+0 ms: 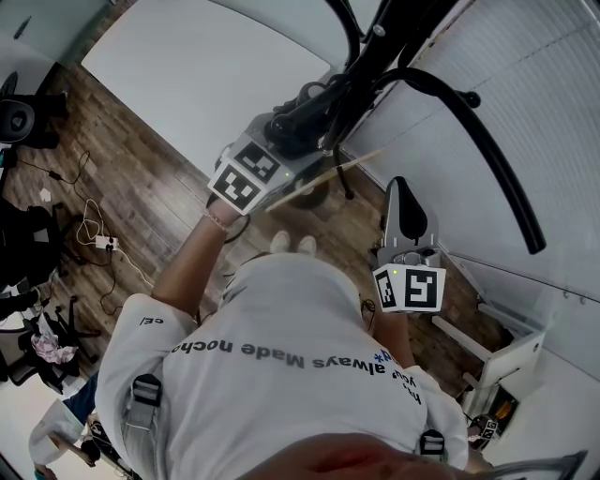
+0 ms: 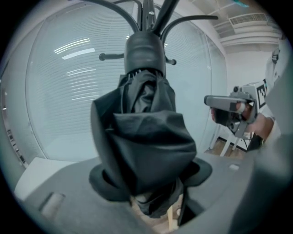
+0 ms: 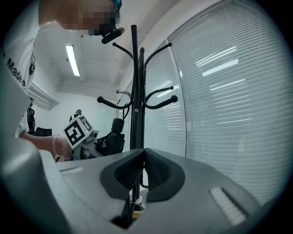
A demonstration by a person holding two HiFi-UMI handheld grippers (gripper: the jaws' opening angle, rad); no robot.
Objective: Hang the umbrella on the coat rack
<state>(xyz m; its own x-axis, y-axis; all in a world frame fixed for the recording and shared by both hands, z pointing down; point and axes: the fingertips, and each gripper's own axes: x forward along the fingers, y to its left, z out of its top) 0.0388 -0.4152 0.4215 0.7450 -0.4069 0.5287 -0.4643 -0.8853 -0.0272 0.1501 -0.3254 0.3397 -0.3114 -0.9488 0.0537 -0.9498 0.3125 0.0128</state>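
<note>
A folded black umbrella [image 2: 147, 137] is clamped in my left gripper [image 2: 151, 183], which is shut on its fabric. Its black handle [image 2: 145, 50] points up toward the hooks of the black coat rack [image 2: 151, 13]. From the head view, the left gripper [image 1: 295, 141] holds the umbrella [image 1: 305, 112] right against the rack's pole [image 1: 380, 42]. My right gripper [image 1: 400, 187] is lower and to the right, with its jaws shut and nothing in them. In the right gripper view, the pads of the right gripper [image 3: 143, 171] meet in front of the rack's pole [image 3: 134, 91], and the umbrella [image 3: 114, 137] shows at left.
A curved rack arm [image 1: 487, 141] sweeps out over the right gripper. Window blinds [image 1: 534, 75] stand close behind the rack. A white table [image 1: 197, 66] lies at the far left, cables [image 1: 94, 234] on the wood floor, and a white frame [image 1: 506, 361] at the lower right.
</note>
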